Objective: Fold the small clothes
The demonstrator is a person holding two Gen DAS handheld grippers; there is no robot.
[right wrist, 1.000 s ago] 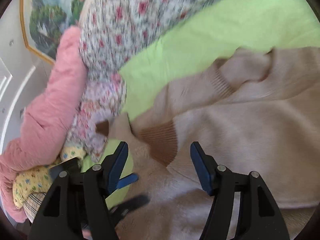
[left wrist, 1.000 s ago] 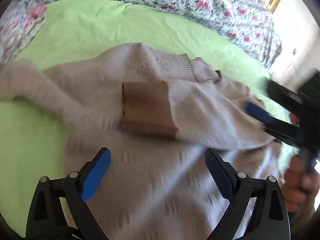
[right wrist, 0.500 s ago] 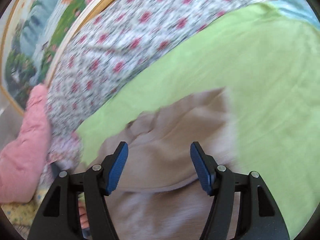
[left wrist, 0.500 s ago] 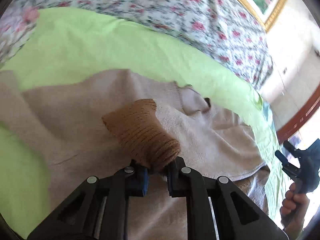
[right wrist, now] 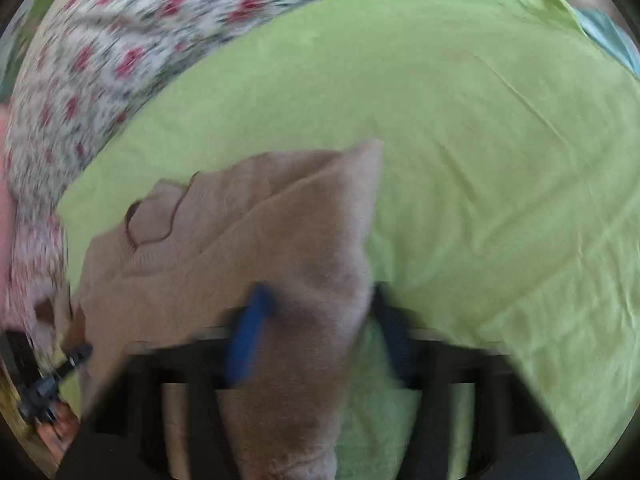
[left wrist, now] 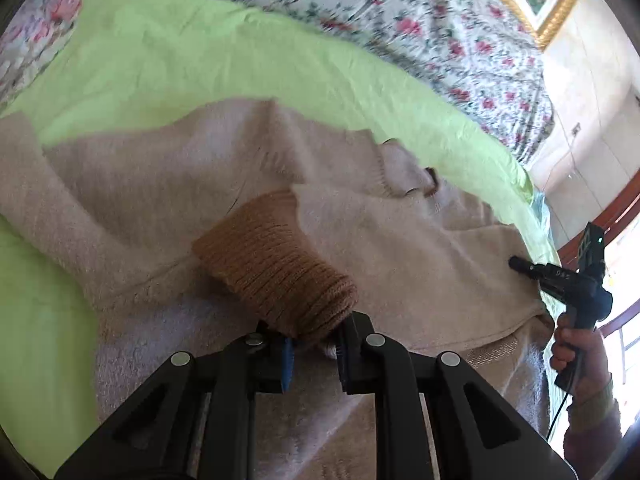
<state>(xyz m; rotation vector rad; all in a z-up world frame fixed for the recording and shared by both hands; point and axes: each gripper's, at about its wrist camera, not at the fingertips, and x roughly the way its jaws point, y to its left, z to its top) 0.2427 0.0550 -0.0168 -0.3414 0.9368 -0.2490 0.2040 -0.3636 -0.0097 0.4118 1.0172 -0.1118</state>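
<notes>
My left tool pinches the brown cuff; right tool, blurred, has just closed, seemingly on the sweater edge. 1 sleeve folded; body remains.

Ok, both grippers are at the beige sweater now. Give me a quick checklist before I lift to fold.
1. Left gripper shut on the brown cuff: ok.
2. Right gripper has just been closing, sweater edge between its fingers; firm grip: cannot tell, blurred.
3. Sleeve folded over the sweater body: ok.
4. Green sheet bare beyond the sweater: ok.
5. Right gripper pinching only sweater, not sheet: cannot tell.
</notes>
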